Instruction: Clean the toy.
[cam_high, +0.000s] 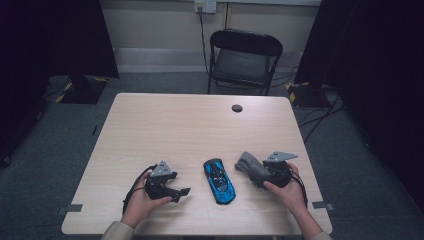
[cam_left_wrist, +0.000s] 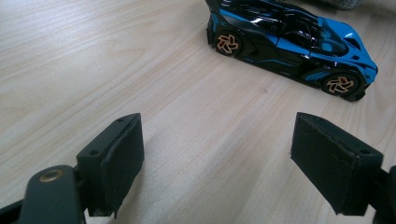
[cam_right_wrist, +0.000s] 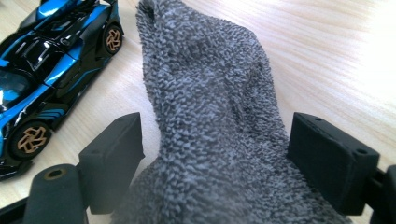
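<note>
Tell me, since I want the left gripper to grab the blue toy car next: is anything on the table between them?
Nothing visible. Bare table lies between the open left gripper and the blue toy car. The grey cloth sits on the car's far side, between the right gripper's jaws.

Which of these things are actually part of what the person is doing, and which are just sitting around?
In use:
- grey sock, lying between the open jaws of the right gripper
- blue toy car, on the table between the two hands
- left gripper, jaws open on nothing, pointed toward the car

Just lying about:
- black folding chair behind the table
</note>
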